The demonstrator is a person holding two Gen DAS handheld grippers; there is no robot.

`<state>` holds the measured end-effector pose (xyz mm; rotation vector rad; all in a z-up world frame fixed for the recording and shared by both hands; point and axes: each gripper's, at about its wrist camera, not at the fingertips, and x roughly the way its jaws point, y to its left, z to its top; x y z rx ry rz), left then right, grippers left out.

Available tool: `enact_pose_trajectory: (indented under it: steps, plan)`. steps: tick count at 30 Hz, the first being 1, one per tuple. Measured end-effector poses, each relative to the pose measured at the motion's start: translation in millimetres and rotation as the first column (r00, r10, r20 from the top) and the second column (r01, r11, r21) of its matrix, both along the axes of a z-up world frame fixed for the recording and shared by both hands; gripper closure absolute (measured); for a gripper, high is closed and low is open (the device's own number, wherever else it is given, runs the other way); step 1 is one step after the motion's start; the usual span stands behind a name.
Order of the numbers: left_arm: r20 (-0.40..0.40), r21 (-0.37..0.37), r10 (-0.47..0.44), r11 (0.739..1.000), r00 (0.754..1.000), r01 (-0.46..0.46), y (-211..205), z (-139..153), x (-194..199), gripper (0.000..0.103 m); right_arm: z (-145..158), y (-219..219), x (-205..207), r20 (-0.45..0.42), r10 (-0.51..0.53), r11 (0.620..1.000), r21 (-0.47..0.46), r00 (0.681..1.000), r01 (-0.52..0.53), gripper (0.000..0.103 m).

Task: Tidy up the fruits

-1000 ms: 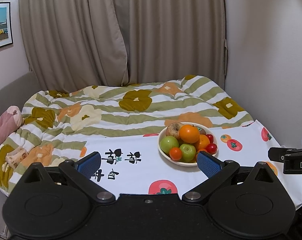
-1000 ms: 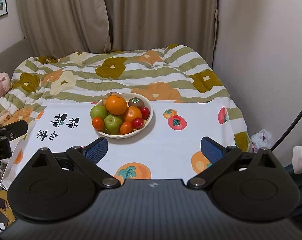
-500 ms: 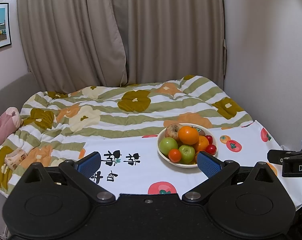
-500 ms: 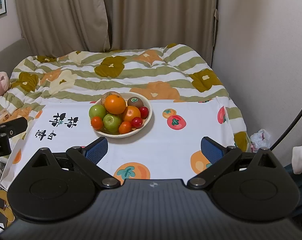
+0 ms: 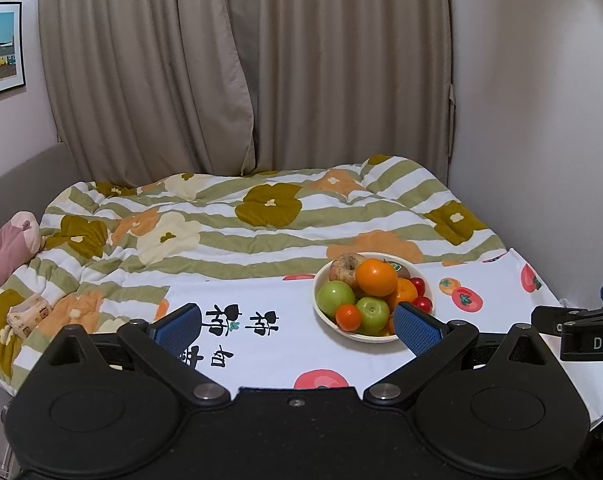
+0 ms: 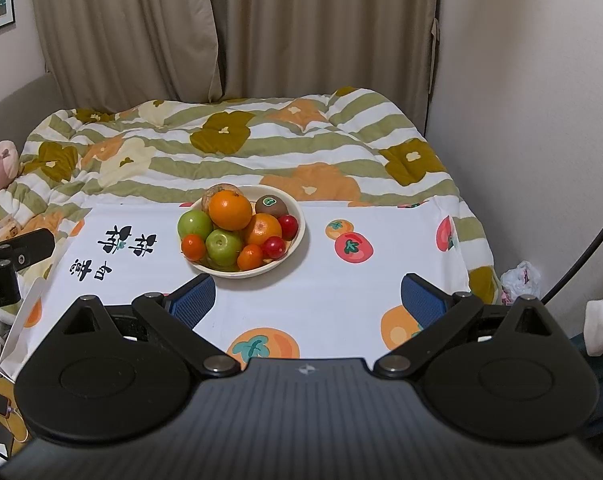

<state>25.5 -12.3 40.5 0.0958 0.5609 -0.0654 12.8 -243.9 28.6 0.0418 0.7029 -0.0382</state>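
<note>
Both grippers hang empty with jaws spread wide, well short of the fruit bowl point(image 6: 291, 204) on the printed cloth point(image 6: 341, 280). From the right gripper point(image 6: 307, 300) the bowl lies ahead and toward its left finger; from the left gripper point(image 5: 297, 326) it sits ahead, partly behind the right finger. Neither seems clearly nearer, and the top orange point(image 6: 230, 211) looks easiest to reach.

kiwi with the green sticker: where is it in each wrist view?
Left wrist: kiwi right of centre, mostly hidden behind the big orange.
Right wrist: kiwi centre, at the bowl's back right, fully visible.
Shared landmark: the big orange on top.
</note>
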Motion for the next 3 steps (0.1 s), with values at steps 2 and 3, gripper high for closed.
enact_pose_trajectory:
  steps: [2,3]
  plan:
    - [-0.001,-0.003,0.002,1.000,1.000,-0.002,0.0,-0.1,0.7,0.000,0.0,0.1,0.0,0.000,0.000,1.000,0.001,1.000,0.000,0.000]
    - [-0.001,-0.002,0.003,1.000,1.000,-0.003,0.7,-1.2,0.7,0.000,0.0,0.1,0.0,-0.001,-0.001,1.000,0.001,1.000,0.001,0.000]
